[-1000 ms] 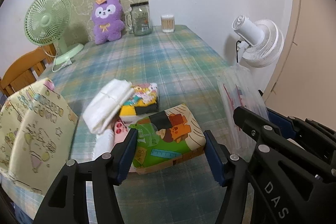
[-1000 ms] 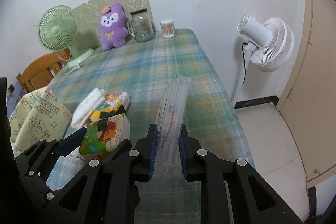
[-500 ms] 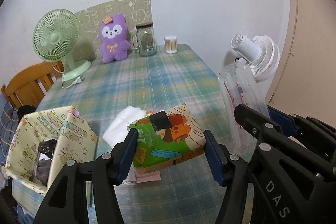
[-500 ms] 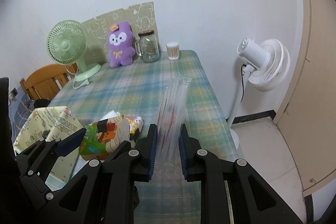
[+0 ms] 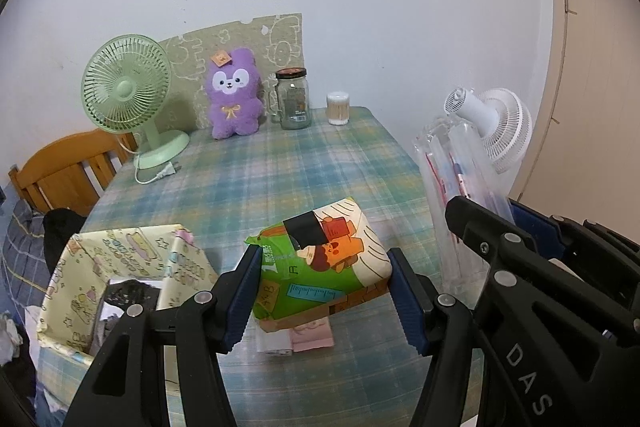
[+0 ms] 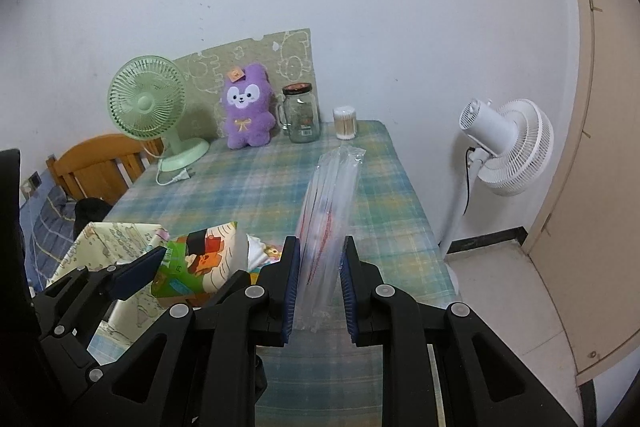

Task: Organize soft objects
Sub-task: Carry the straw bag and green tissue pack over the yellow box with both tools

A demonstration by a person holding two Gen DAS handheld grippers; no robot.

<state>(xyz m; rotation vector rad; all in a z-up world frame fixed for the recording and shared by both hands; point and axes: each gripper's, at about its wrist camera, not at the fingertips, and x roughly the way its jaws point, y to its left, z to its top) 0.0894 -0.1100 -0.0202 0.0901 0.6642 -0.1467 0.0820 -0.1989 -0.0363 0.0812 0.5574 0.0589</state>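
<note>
A plaid-clothed table (image 5: 280, 167) runs back to a white wall, where a green desk fan (image 5: 128, 95), a purple plush bunny (image 5: 234, 95) and a glass jar (image 5: 294, 99) stand; in the left wrist view the left gripper (image 5: 320, 291) clamps a cartoon-printed soft pack (image 5: 320, 267), lifted above pink cloths (image 5: 296, 339), beside an open yellow fabric bin (image 5: 120, 267). Over to the right wrist view: the right gripper (image 6: 318, 291) pinches a clear plastic sleeve (image 6: 332, 203) upright above the table, white pedestal fan (image 6: 508, 147) off to the side.
</note>
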